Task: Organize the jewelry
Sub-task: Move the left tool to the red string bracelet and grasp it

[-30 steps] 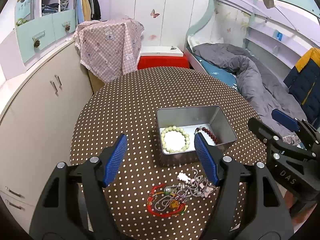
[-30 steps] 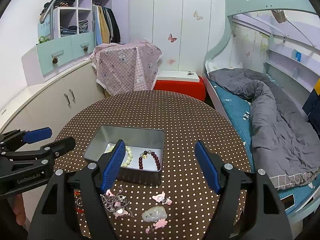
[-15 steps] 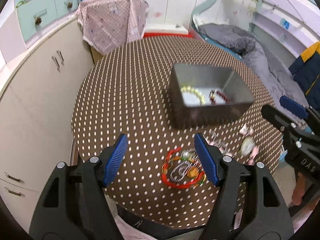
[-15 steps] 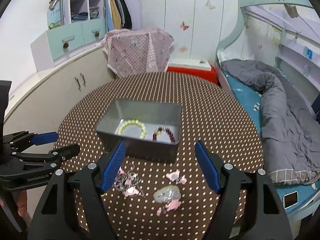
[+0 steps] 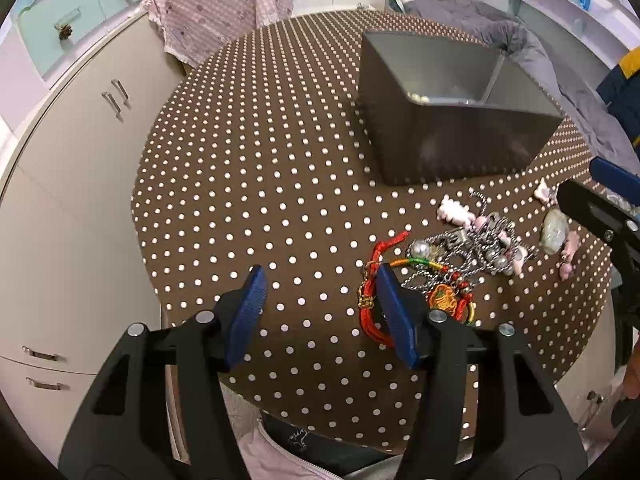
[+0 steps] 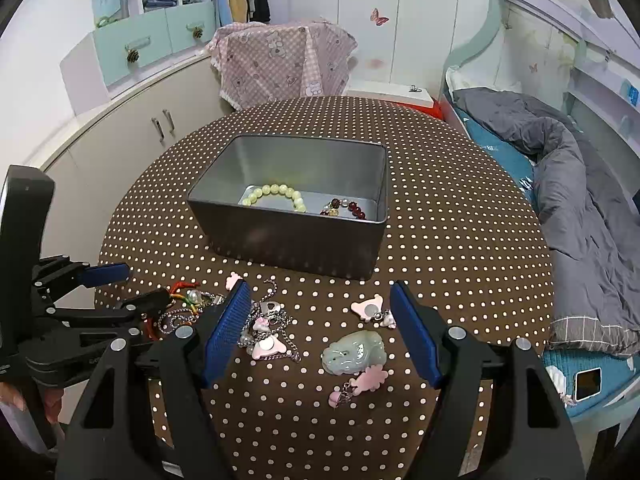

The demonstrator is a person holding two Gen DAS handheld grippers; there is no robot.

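Note:
A grey metal tin (image 6: 296, 240) stands mid-table and holds a pale green bead bracelet (image 6: 276, 196) and a dark red bead bracelet (image 6: 348, 208). In front of it lie a red cord bracelet (image 5: 374, 280), a tangled silver chain (image 5: 472, 244), pink charms (image 6: 370, 308) and a jade pendant (image 6: 354, 352). My left gripper (image 5: 320, 304) hangs low over the cloth with its jaws closing. Only bare cloth lies between them, and the right finger overlaps the red cord. My right gripper (image 6: 320, 328) is open above the chain and the jade pendant.
The round table (image 5: 248, 168) wears a brown polka-dot cloth, and its near edge is just below the jewelry. White cupboards (image 5: 72, 184) stand at the left, a pink-draped chair (image 6: 280, 60) behind, and a bed with a grey duvet (image 6: 568, 184) at the right.
Both grippers have sunk toward the table and tipped downward, so the jewelry pile looks larger and closer. The left gripper's jaws stand narrower than before.

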